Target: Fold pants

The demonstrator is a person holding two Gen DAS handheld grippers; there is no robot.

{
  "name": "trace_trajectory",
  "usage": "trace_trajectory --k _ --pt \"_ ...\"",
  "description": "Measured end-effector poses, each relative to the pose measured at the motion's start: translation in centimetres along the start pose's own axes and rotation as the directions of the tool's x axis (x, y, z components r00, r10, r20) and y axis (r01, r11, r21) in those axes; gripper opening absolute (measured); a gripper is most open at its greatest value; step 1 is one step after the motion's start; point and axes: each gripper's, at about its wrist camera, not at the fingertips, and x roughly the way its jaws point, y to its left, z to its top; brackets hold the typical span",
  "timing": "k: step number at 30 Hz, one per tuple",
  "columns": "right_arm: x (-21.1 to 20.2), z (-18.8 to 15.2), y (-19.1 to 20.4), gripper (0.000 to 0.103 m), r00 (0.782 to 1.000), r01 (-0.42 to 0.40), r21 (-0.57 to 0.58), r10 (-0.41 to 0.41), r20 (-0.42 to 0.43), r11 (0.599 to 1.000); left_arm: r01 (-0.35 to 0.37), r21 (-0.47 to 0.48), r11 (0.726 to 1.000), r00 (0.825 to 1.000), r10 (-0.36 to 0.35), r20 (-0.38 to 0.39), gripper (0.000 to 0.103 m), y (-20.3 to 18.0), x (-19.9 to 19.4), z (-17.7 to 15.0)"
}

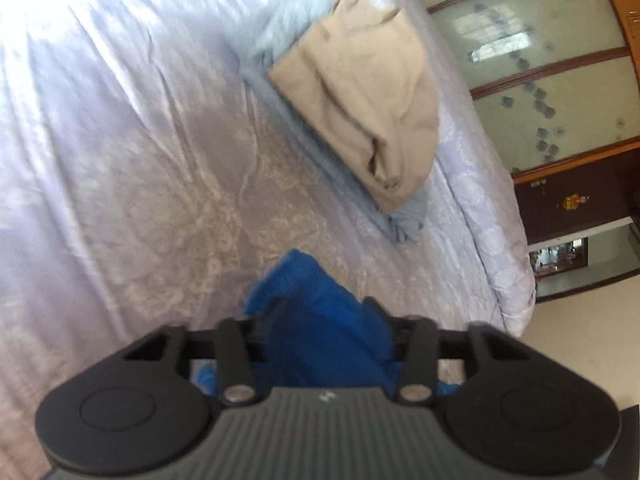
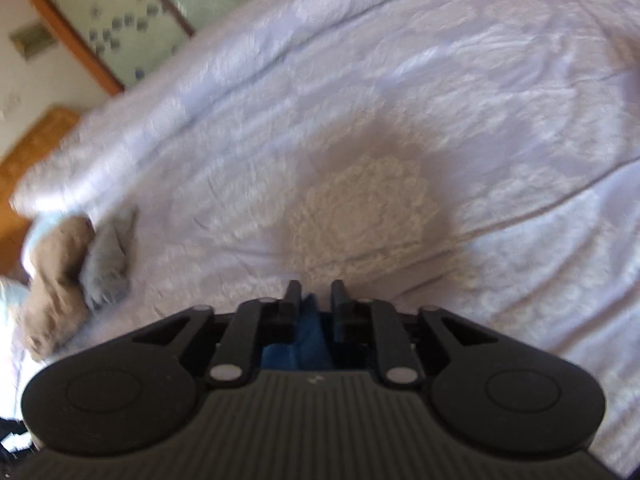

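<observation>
The pants are bright blue. The bedspread is pale lilac with a white floral lace pattern. At upper right of the left wrist view, folded beige cloth tops light blue cloth. Both grippers are black.

Sunlit lavender bedspread with pale floral pattern. Frosted glass cabinet doors in wooden frames far right. Cream floor nearby.

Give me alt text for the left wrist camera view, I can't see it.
The left gripper holds bright blue pants bunched between its jaws above a pale lavender bed. Farther off on the bed lies a folded tan garment on light blue cloth, with a glass-door wardrobe beyond.
</observation>
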Motion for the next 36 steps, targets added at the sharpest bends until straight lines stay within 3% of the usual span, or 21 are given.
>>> trace_trajectory --k 3,5,8,10,13,16,18,19,21,22,25,27,28,29,31,33,34,36 --pt "-4.4 0.0 0.5 0.029 0.995 -0.046 -0.011 0.047 0.089 0.999 0.006 0.058 0.998 0.997 -0.010 0.079 0.051 -0.6 -3.5 -1.1" --pt "-6.7 -0.8 1.7 0.029 0.990 -0.117 -0.037 0.120 0.081 0.992 0.036 0.077 0.996 0.994 -0.043 0.103 0.048 -1.1 -5.2 -2.4" --pt "-8.0 -3.3 4.6 0.029 0.965 -0.261 -0.058 0.261 -0.005 0.964 0.057 0.161 0.985 0.997 -0.065 0.043 0.047 -3.4 -4.3 -4.3" --pt "-7.0 -5.4 7.2 0.029 0.935 -0.347 -0.057 0.340 -0.100 0.936 0.056 0.248 0.967 0.998 -0.057 -0.001 0.047 -5.2 -2.6 -5.6" --pt "-4.7 -8.3 10.8 0.029 0.901 -0.401 -0.098 0.373 -0.224 0.911 0.030 0.363 0.931 0.999 -0.021 -0.029 0.047 -7.3 0.3 -6.6" --pt "-2.4 -9.4 12.3 0.028 0.919 -0.351 -0.183 0.300 -0.256 0.919 -0.129 0.464 0.876 0.990 0.140 0.011 0.039 -7.6 3.5 -6.5" --pt "-0.9 -8.4 10.9 0.023 0.959 -0.240 -0.225 0.194 -0.208 0.944 -0.216 0.455 0.864 0.972 0.235 0.016 0.018 -6.2 5.3 -5.6" --pt "-0.3 -7.8 9.3 0.000 0.968 -0.205 -0.208 0.167 -0.186 0.956 -0.212 0.431 0.877 0.975 0.223 0.025 0.010 -5.3 5.4 -5.1" --pt "1.0 -5.9 5.5 0.000 0.961 -0.220 -0.041 0.209 -0.181 0.975 -0.163 0.372 0.914 0.984 0.177 -0.003 0.007 -4.0 5.2 -4.0" --pt "1.2 -5.1 3.7 0.000 0.969 -0.195 0.014 0.195 -0.149 0.981 -0.148 0.346 0.926 0.987 0.163 -0.015 0.006 -3.6 5.0 -3.7" --pt "0.7 -3.2 1.2 0.000 0.992 -0.113 0.030 0.114 -0.058 0.993 -0.154 0.355 0.922 0.986 0.167 -0.007 0.006 -3.7 4.4 -3.9" --pt "0.0 -2.6 0.6 0.000 0.996 -0.077 0.053 0.079 -0.041 0.996 -0.154 0.364 0.919 0.986 0.165 0.000 0.011 -4.6 3.0 -4.4" --pt "-1.0 -2.6 0.9 0.009 0.999 -0.045 0.046 0.046 -0.027 0.998 -0.141 0.370 0.918 0.989 0.148 0.010 0.023 -5.0 1.9 -4.8" --pt "-2.4 -2.7 1.3 0.011 0.999 -0.047 0.015 0.047 -0.012 0.999 -0.129 0.379 0.916 0.991 0.127 0.029 0.032 -5.2 0.5 -5.3" --pt "-5.9 -4.0 2.3 0.016 0.996 -0.092 -0.067 0.093 0.008 0.994 -0.110 0.418 0.902 0.994 0.089 0.069 0.033 -5.6 -2.4 -6.6" --pt "-9.9 -6.0 2.7 0.020 0.986 -0.167 -0.117 0.168 0.002 0.979 -0.132 0.457 0.880 0.989 0.089 0.115 0.040 -5.4 -5.1 -8.1" --pt "-11.6 -7.4 3.1 0.026 0.981 -0.191 -0.138 0.194 0.002 0.972 -0.162 0.457 0.875 0.984 0.108 0.142 0.049 -5.3 -6.2 -8.6" --pt "-15.1 -10.1 2.9 0.038 0.982 -0.176 -0.187 0.185 0.029 0.966 -0.179 0.427 0.886 0.979 0.118 0.165 0.055 -4.1 -8.2 -9.4"
